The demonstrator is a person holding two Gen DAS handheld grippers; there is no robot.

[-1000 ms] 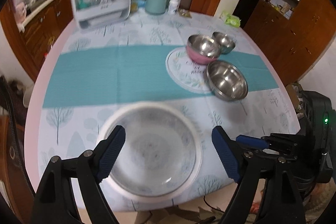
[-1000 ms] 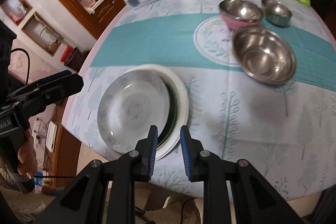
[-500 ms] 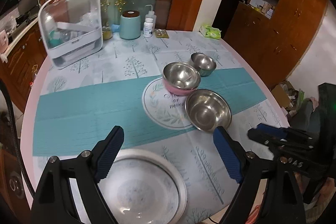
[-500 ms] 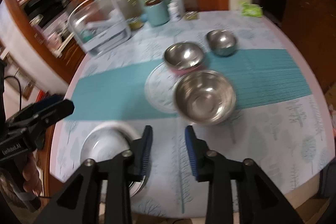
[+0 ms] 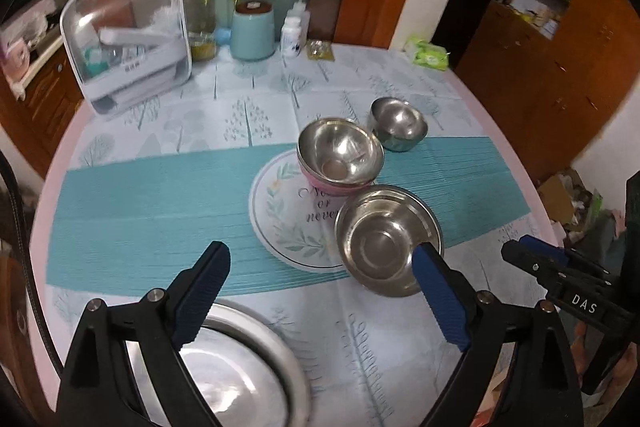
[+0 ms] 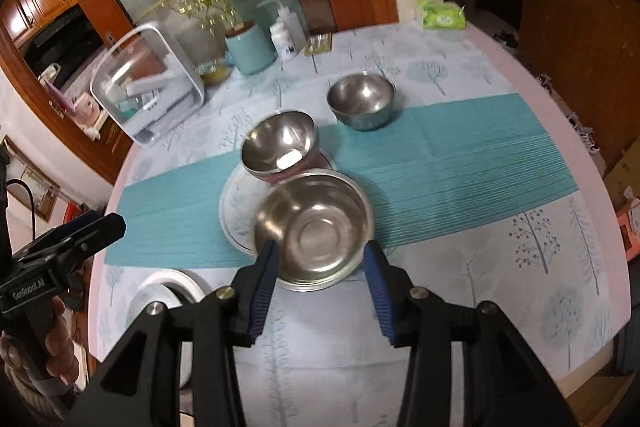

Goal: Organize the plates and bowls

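A large steel bowl sits at the near edge of a flat patterned plate. A pink-sided steel bowl stands on that plate, and a small steel bowl stands behind it. A stack of white plates lies near the table's front left. My left gripper is open and empty above the stack's far edge. My right gripper is open and empty, its fingers flanking the large bowl's near side from above.
A clear lidded storage box, a teal canister, a white bottle and a green tissue pack stand along the back of the round table. Wooden cabinets stand to the right.
Both grippers have drawn back from the plate stack and turned toward the bowls. My right gripper has opened from nearly shut to wide, now in front of the large bowl.
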